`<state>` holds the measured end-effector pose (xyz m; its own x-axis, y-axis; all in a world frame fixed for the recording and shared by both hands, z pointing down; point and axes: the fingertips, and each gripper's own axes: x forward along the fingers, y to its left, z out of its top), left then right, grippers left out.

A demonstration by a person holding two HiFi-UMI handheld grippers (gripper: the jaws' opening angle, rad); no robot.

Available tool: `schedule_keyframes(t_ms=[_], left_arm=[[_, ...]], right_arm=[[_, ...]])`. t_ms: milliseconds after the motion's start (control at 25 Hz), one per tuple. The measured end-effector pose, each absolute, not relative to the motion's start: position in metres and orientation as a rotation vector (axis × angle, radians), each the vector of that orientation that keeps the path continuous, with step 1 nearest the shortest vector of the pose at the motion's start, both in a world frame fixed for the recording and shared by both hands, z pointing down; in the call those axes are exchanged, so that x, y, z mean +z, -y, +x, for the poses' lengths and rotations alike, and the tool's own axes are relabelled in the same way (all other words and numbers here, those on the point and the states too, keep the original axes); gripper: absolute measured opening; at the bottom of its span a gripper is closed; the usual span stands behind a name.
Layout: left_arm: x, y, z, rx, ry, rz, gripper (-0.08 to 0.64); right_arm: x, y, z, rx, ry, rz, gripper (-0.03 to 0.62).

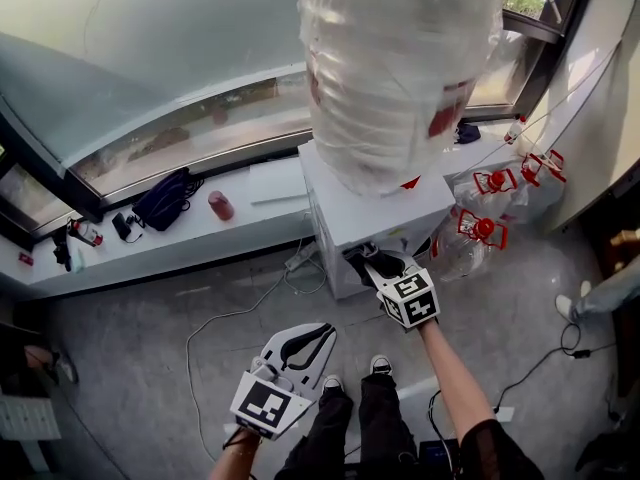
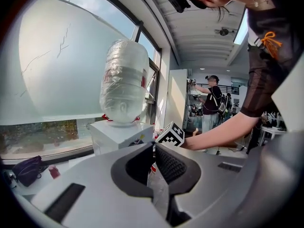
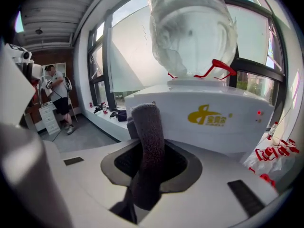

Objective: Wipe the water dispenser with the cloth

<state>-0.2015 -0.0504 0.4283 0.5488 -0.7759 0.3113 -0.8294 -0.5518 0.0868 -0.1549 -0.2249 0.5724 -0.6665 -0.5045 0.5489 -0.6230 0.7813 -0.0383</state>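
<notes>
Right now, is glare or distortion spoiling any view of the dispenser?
Head view: daylight washes out the bottle; dispenser top clear. Left gripper view: strong fisheye bending, dispenser backlit. Right gripper view: cloth soft up close, dispenser front sharp.

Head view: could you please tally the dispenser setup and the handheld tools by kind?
Water dispenser: 1
Wrapped water bottle: 1
Cloth: 1
Tools: 2 (left tool, right tool)
Total: 5

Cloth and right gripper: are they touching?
Touching. The right gripper view shows the right gripper with its jaws clamped on the dark cloth, which stands up between them.
</notes>
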Motion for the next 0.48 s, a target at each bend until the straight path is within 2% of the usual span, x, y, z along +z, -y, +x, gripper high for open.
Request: schedule_keyframes(t_ms=[480], left_arm=[[0.427,0.07,-0.162,0.344,1.282,2.614,0.029]], right_arm=[[0.57,0.279,-0.06,0.27,2.334,1.018,0.115]])
